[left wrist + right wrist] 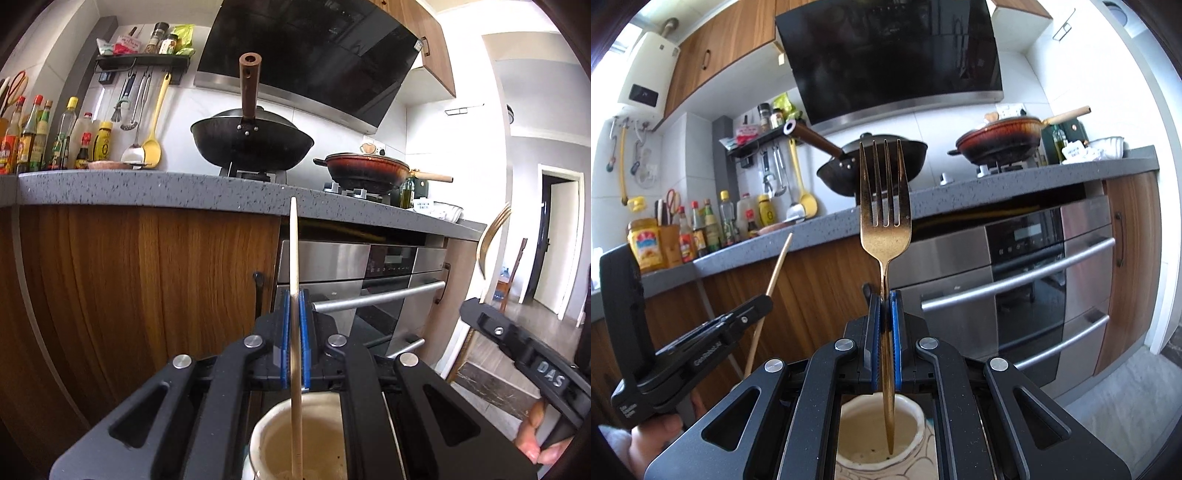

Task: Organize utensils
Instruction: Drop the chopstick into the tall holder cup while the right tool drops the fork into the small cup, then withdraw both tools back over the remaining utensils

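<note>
While the left gripper (294,325) clamps an upright wooden chopstick (294,258) at frame centre, the right gripper (885,325) clamps a gold fork (884,206), tines up; both lower ends hang inside the cream ceramic jar (916,424) at bottom centre

Glossy gold metal fork (885,206), wooden chopstick (294,258)

cup (295,435) btm cut off by frame; chopstick (294,295) low end hidden inside.
</note>
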Tool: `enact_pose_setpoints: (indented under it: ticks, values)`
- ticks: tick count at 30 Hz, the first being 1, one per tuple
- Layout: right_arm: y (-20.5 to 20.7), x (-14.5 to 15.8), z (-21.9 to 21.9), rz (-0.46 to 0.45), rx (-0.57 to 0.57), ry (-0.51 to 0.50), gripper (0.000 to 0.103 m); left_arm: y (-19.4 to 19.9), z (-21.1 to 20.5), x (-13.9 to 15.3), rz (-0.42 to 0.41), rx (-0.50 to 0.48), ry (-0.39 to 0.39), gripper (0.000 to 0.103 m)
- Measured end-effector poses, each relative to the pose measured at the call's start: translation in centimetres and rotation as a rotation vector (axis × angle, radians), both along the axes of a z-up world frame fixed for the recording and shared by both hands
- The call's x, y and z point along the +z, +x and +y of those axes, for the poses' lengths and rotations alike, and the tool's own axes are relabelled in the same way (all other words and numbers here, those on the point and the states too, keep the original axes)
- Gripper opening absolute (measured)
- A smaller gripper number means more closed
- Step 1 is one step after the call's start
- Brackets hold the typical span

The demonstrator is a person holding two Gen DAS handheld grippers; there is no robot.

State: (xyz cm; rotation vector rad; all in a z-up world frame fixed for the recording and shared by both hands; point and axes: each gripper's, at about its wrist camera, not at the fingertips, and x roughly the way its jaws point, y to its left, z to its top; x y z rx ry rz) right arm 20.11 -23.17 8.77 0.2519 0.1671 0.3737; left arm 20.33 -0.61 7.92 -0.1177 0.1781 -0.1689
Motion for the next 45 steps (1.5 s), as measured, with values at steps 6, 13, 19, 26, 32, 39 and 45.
enact_pose_setpoints:
  ticks: [6,13,19,26,32,39,45]
  values:
    - [1.1,-1.3,0.7,0.081,0.036,-0.026,0.007,-1.9,0.3,-0.6,0.022,-0.015,0.021,0.005]
    - [1.8,-2.4,1.5,0.138,0.07,-0.055,0.007,-3.5,0.3,-1.2,0.082,0.0,0.058,0.021]
    - [2.5,-3.3,2.0,0.195,0.086,-0.062,0.007,-4.3,1.3,-1.9,0.101,0.021,0.034,0.044]
    - [3.1,-3.9,2.4,0.217,0.092,-0.076,0.007,-4.6,1.4,-1.9,0.094,0.021,0.039,0.054]
    - [3.2,-3.9,2.1,0.215,0.079,-0.076,0.008,-4.5,1.2,-2.2,0.105,0.015,0.045,0.06]
    - [2.6,-3.7,1.6,0.213,0.068,-0.061,0.034,-5.1,1.3,-2.2,0.111,0.024,0.052,0.065]
    - [0.3,-3.3,1.2,0.209,0.057,-0.082,0.059,-6.9,2.1,-2.2,0.123,0.052,0.054,0.079]
